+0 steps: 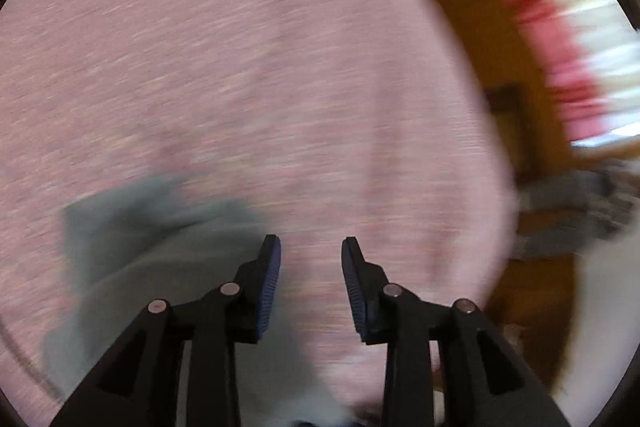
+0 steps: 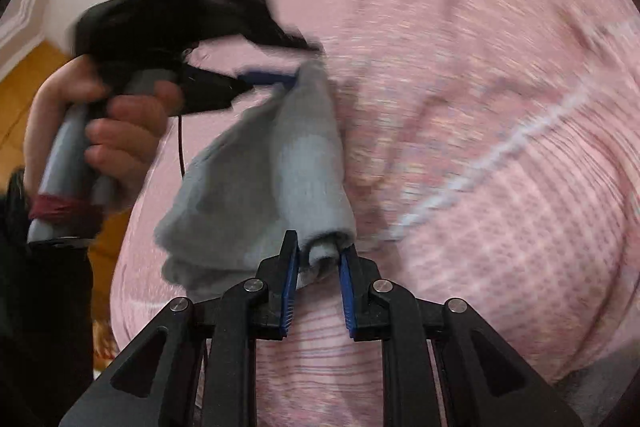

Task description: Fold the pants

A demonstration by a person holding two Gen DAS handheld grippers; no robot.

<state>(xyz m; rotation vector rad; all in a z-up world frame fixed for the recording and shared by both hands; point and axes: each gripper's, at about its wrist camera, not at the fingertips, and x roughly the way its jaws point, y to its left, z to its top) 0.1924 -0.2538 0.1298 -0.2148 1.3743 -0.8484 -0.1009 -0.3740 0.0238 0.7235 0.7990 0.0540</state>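
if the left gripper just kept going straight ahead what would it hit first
Probably the pink bedspread: the open left gripper points at it with nothing between. The grey pants lie just left of that line. Blur hides depth.

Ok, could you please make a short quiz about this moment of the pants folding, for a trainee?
1. True or false: the left gripper is open, with nothing between its fingers.
2. Which colour is the bed cover under the work? A pink, B green, C white.
3. Fill in the gap: the right gripper pinches a bunched part of the ____ pants.

Key: 1 true; 2 A; 3 grey.
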